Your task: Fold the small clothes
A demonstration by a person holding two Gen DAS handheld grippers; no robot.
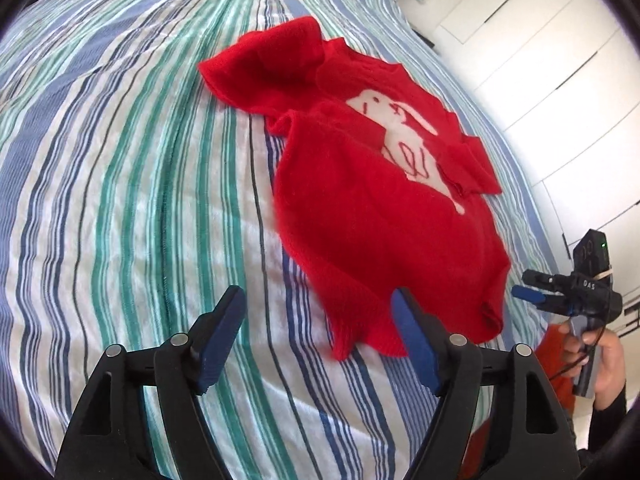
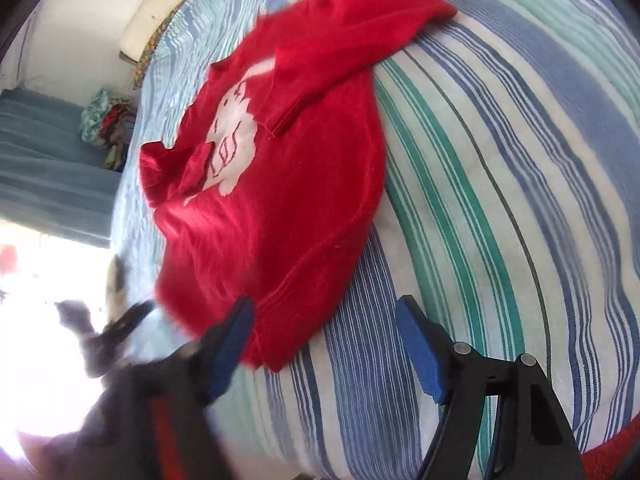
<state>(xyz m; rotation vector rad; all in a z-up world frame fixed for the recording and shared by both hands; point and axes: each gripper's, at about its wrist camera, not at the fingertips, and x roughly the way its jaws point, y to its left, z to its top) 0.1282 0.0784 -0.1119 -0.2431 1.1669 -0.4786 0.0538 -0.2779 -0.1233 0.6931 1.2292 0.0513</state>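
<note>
Red sweater (image 1: pixel 372 200) lies mid-frame on your striped bed (image 1: pixel 120 200); your left gripper (image 1: pixel 320 334) and right gripper (image 2: pixel 326 344) are spread, holding nothing.

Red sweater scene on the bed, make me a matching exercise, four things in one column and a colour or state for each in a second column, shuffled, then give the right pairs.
Column one:
1. sweater
2. animal motif on the sweater
3. bed cover
4. left gripper

Column two:
A. white
B. jaws open, nothing between them
C. blue, green and white stripes
D. red, lying on the bed with a sleeve folded across the chest

Right pairs: 1-D, 2-A, 3-C, 4-B
</note>
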